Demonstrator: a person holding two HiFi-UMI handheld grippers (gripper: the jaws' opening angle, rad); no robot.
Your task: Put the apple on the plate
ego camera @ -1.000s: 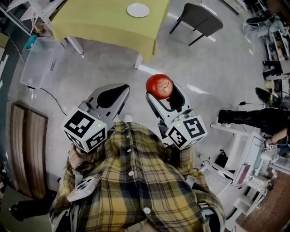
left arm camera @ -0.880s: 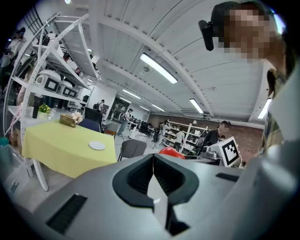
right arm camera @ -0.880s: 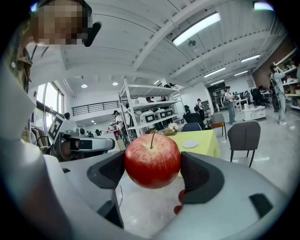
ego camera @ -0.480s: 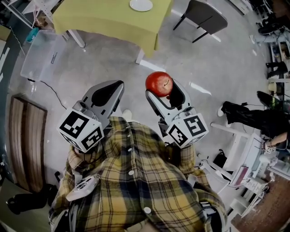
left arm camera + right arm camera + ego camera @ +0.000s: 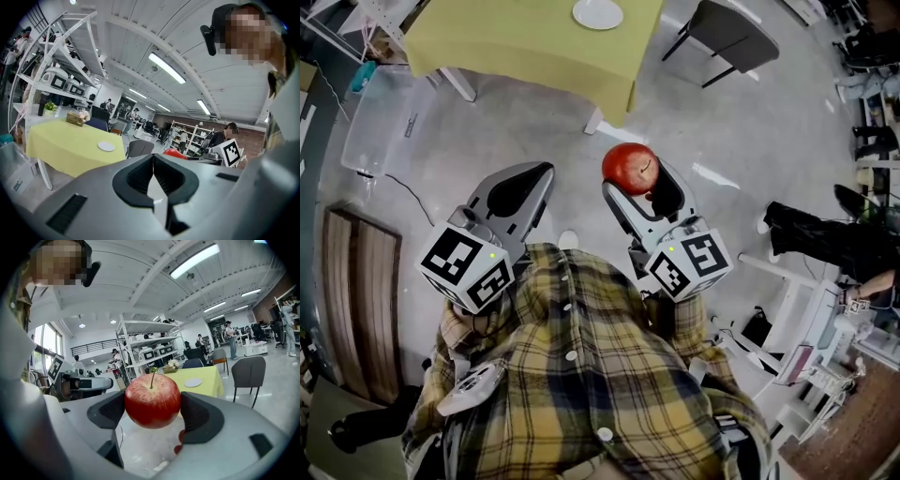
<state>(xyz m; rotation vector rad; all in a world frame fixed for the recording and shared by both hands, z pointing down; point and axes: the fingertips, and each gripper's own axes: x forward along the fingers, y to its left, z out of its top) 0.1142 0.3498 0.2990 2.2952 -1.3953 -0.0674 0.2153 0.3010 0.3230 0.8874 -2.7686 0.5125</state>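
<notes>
A red apple (image 5: 630, 169) (image 5: 152, 401) with its stem up sits clamped between the jaws of my right gripper (image 5: 637, 184) (image 5: 153, 409), held over the floor in front of me. My left gripper (image 5: 521, 192) (image 5: 153, 177) is beside it to the left, shut, with nothing between its pads. The white plate (image 5: 598, 14) (image 5: 192, 382) (image 5: 106, 146) lies on the yellow-clothed table (image 5: 487, 47) (image 5: 206, 380) (image 5: 61, 150), well ahead of both grippers.
A dark chair (image 5: 727, 37) (image 5: 248, 373) stands right of the table. A clear plastic bin (image 5: 384, 117) sits on the floor at the left, with a cable (image 5: 412, 202) trailing from it. Shelving and clutter (image 5: 825, 347) line the right side. Grey floor (image 5: 750, 141) lies between me and the table.
The table and plate have slid toward the top of the head view. The left gripper has shifted slightly left. The apple stays gripped.
</notes>
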